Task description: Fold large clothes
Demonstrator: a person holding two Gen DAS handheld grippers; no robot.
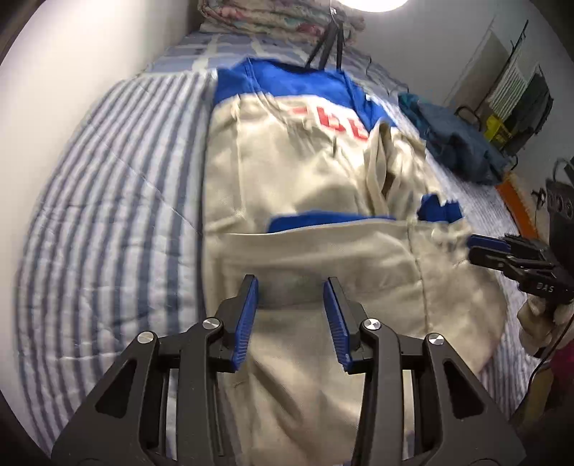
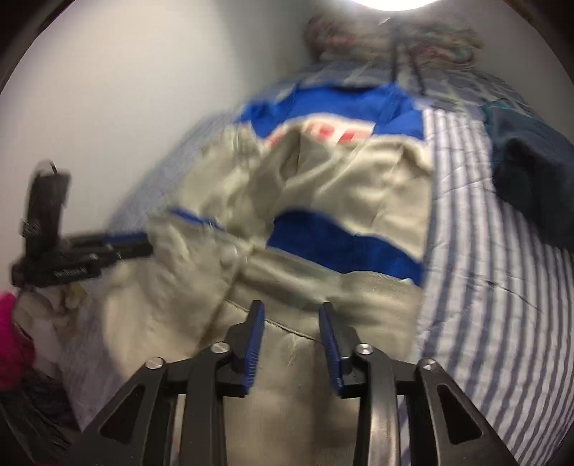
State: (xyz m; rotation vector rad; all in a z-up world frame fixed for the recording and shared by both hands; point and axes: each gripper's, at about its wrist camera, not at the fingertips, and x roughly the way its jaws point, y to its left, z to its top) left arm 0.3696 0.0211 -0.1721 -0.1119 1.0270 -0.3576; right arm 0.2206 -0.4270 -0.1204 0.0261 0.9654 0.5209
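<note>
The beige and blue garment (image 1: 305, 186) lay spread along the middle of the bed, its blue yoke with blurred red lettering (image 1: 330, 123) at the far end and its near part folded back over itself, so that a blue band (image 1: 323, 219) showed at the fold edge. The left claw (image 1: 290, 312) hung just above the near beige cloth, its blue pads (image 1: 245, 322) partly apart with nothing between them — the fabric lay flat beneath. The right claw (image 2: 291, 333) stood the same way over the garment's near edge, half open and empty. Under the garment stretched a blue-and-white striped quilt (image 1: 107, 200). A crumpled dark teal garment (image 1: 455, 143) lay on the bed near the beige one's right side. A folded floral blanket (image 1: 280, 16) sat at the head of the bed by the white wall (image 2: 125, 89).
</note>
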